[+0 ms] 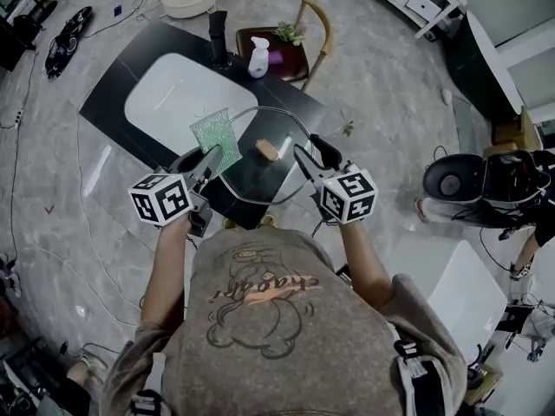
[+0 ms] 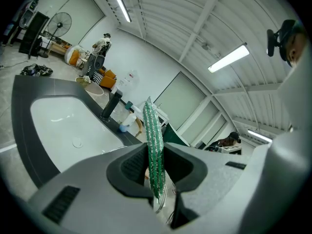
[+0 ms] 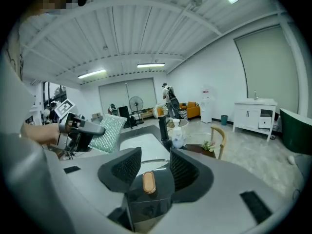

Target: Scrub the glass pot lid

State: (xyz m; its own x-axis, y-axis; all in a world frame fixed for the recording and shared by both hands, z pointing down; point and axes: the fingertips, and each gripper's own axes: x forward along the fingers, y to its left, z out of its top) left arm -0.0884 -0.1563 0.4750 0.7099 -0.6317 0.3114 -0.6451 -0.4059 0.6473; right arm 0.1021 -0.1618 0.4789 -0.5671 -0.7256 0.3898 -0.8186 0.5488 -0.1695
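Glass pot lid (image 1: pixel 253 173) (image 3: pixel 148 182) tight between right tongs (image 1: pixel 310 155) (image 3: pixel 151 168), green scrubber (image 1: pixel 215 137) (image 2: pixel 153 135) tight between left tongs (image 1: pixel 208 159) (image 2: pixel 156 172).

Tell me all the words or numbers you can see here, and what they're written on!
No text here can be read.
Shirt: a curly printed word, upside down, too blurred to read.
Spray bottle: label too small to read.
Marker cubes: only black-and-white squares, no letters.
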